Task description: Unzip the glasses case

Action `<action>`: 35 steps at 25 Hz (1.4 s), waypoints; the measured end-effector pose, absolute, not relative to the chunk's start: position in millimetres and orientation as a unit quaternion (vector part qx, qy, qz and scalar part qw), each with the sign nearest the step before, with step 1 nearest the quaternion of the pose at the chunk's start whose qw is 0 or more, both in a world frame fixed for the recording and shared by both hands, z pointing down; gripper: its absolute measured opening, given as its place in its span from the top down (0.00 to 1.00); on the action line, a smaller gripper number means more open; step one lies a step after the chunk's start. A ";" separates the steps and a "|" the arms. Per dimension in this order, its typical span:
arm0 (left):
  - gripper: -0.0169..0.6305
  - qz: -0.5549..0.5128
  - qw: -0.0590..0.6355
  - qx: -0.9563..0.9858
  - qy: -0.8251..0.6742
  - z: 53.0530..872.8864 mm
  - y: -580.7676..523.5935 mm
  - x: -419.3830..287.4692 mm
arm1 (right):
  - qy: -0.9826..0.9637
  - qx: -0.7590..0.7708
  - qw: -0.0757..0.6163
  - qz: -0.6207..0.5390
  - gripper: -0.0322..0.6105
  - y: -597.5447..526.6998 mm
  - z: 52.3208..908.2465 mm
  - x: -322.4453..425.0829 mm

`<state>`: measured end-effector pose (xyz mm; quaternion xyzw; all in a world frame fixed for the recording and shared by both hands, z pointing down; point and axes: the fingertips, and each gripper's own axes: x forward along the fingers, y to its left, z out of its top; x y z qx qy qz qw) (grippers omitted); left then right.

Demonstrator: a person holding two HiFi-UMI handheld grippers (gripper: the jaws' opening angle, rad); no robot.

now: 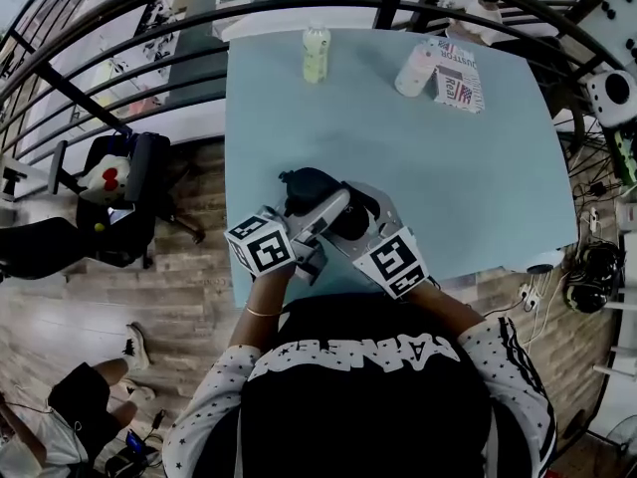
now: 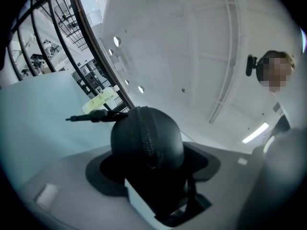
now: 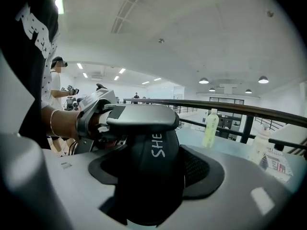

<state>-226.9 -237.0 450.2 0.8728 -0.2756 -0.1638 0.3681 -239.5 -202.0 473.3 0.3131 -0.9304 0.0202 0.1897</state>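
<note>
The black glasses case is held above the front edge of the light blue table, between both grippers. In the left gripper view the case stands end-on with its closed zipper running up the middle and a black cord sticking out to the left. My left gripper is shut on it. In the right gripper view the case shows white letters, and my right gripper is shut on its near end. One finger of the left gripper lies across its top. Both grippers meet at the case.
A pale green bottle, a white bottle and a printed packet stand at the table's far edge. A black railing curves behind. A chair with a soft toy sits on the floor to the left.
</note>
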 end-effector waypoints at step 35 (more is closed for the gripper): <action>0.97 -0.205 0.290 0.872 -0.337 403.5 -242.6 -278.2 | -0.939 0.249 0.237 -0.031 0.94 -202.2 492.4 -216.8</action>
